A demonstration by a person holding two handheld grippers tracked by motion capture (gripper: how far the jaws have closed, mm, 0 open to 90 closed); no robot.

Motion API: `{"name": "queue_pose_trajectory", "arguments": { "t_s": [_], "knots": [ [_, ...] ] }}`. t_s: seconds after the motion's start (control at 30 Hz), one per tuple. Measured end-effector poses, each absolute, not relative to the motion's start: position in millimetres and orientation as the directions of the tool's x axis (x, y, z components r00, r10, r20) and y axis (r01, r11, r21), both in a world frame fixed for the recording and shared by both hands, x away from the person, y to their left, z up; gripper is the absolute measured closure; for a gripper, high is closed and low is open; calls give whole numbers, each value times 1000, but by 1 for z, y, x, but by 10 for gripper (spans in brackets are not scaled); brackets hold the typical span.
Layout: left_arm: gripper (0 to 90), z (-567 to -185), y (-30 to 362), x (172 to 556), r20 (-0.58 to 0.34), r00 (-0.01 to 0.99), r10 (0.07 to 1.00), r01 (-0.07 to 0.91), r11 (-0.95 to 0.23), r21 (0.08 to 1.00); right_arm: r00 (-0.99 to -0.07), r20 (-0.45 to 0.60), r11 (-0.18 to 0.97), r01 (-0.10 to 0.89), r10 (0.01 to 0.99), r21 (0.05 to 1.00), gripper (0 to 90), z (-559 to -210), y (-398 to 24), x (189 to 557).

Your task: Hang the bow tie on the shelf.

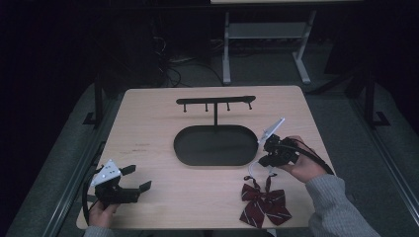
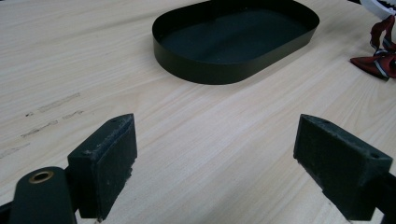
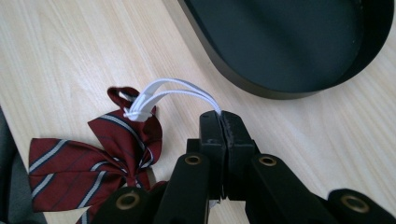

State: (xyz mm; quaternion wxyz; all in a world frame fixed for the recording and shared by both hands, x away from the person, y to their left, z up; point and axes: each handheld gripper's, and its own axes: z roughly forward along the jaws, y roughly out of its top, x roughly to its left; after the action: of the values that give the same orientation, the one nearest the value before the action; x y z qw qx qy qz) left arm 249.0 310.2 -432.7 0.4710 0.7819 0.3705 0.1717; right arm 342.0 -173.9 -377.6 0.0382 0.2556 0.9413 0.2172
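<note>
Right gripper (image 1: 269, 159), lower right of the high view: fingers (image 3: 212, 135) pressed together, pinching the white elastic loop (image 3: 180, 91) of a striped maroon bow tie (image 1: 264, 201). Bow tie lies on the table (image 1: 148, 123) at the bottom right, just below that gripper; loop runs up from its knot to the fingers. Left gripper (image 1: 134, 178), lower left: fingers (image 2: 105, 158) spread wide, nothing between them, just above bare wood. Black oval tray (image 1: 216, 144) at centre, with its hook rack (image 1: 216, 101) standing behind it.
</note>
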Motion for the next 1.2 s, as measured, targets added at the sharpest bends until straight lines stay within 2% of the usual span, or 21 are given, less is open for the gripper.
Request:
{"name": "queue_pose_trajectory", "arguments": {
  "t_s": [1.2],
  "knots": [
    [131, -431, 311, 248, -76, 666, 742, 410, -280, 868, -904, -13, 796, 369, 427, 479, 881, -320, -154, 339]
  ]
}}
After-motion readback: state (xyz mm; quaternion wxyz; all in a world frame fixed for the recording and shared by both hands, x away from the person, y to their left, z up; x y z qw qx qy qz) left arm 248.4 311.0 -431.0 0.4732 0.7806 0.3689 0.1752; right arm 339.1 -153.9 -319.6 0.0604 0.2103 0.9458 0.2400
